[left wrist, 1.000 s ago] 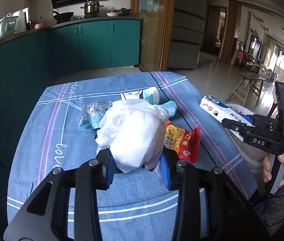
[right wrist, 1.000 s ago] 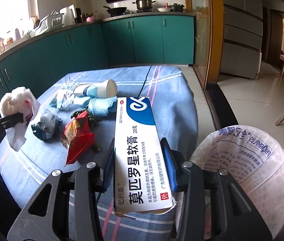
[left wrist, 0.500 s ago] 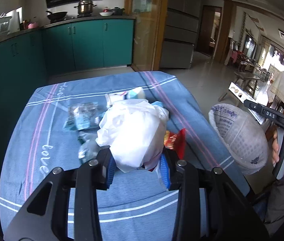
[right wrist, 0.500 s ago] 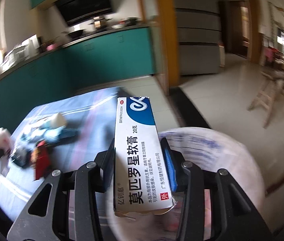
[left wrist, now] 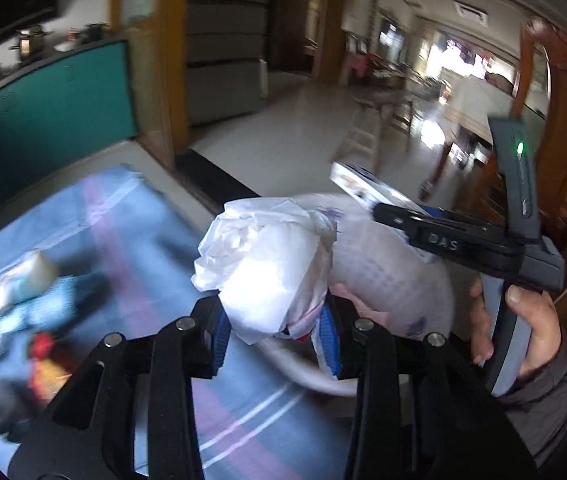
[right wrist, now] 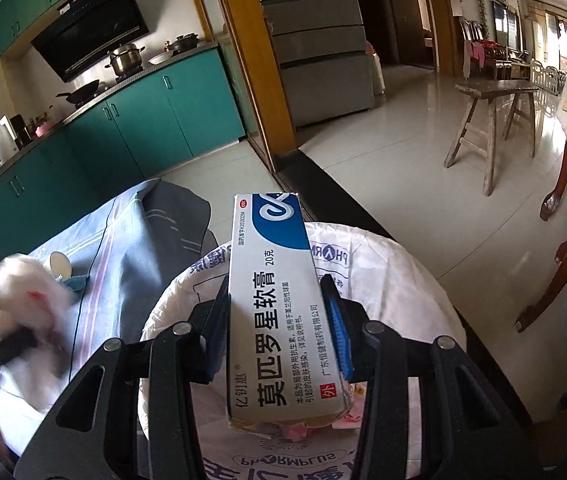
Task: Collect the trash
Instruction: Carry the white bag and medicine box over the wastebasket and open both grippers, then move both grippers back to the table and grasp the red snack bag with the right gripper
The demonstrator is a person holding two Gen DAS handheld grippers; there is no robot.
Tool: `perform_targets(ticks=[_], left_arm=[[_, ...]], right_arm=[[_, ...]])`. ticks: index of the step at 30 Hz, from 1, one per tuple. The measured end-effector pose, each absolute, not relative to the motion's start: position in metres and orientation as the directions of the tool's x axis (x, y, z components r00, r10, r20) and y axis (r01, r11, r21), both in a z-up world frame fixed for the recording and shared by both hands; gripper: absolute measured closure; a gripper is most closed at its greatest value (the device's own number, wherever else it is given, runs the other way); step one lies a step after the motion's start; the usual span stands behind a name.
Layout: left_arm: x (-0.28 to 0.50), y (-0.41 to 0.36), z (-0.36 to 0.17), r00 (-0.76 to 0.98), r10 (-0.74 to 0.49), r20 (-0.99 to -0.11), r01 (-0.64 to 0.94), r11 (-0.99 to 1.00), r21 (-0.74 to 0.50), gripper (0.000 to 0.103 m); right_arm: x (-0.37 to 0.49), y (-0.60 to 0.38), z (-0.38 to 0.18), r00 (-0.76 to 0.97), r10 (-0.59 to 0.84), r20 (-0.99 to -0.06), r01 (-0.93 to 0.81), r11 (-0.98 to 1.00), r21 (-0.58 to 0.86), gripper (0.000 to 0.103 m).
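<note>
My left gripper (left wrist: 277, 334) is shut on a crumpled white plastic bag (left wrist: 267, 268), held at the table's right edge beside the bin. My right gripper (right wrist: 281, 332) is shut on a white and blue medicine box (right wrist: 277, 308), held over the open mouth of the bin with a white printed liner (right wrist: 387, 280). The left wrist view shows the right gripper (left wrist: 375, 210) with the box (left wrist: 363, 186) above the bin liner (left wrist: 395, 280), a hand on its handle. In the right wrist view the white bag (right wrist: 19, 292) appears blurred at the left.
More litter lies on the blue striped tablecloth (left wrist: 123, 240): a red snack wrapper (left wrist: 45, 364), a paper cup (right wrist: 61, 264) and blurred packets (left wrist: 23, 300). Teal kitchen cabinets (right wrist: 143, 120) stand behind. A wooden stool (right wrist: 491, 120) and a table leg (right wrist: 563, 264) stand on the tiled floor.
Both grippers swung right, away from the table. The right one carried the box from above the cloth to over the bin. The left one brought the white bag to the bin's side.
</note>
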State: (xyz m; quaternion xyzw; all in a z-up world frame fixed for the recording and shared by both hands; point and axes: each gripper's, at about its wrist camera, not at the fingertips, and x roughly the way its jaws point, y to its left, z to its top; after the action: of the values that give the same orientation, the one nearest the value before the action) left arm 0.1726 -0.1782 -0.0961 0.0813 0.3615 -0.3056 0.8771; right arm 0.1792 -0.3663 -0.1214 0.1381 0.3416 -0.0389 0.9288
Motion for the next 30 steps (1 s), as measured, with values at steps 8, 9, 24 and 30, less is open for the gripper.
perform_targets(ticks=[8, 9, 24, 30], left_arm=[[0.180, -0.232, -0.164, 0.427, -0.449, -0.785, 0.626, 0.773, -0.101, 0.048], [0.179, -0.233, -0.167, 0.423, -0.449, -0.787, 0.630, 0.770, -0.100, 0.039], [0.175, -0.146, -0.089, 0.636, -0.292, -0.714, 0.489, 0.868, 0.080, 0.012], [0.194, -0.071, -0.058, 0.773, -0.128, -0.622, 0.304, 0.935, 0.185, 0.010]], right_arm=[[0.175, -0.389, -0.130, 0.736, -0.004, -0.677, 0.228, 0.943, 0.242, 0.060], [0.175, -0.389, -0.132, 0.731, -0.004, -0.683, 0.227, 0.945, 0.238, 0.060], [0.186, -0.361, -0.136, 0.693, 0.004, -0.721, 0.174, 0.969, 0.173, 0.018], [0.200, -0.321, -0.133, 0.704, 0.066, -0.707, 0.086, 0.980, 0.178, 0.014]])
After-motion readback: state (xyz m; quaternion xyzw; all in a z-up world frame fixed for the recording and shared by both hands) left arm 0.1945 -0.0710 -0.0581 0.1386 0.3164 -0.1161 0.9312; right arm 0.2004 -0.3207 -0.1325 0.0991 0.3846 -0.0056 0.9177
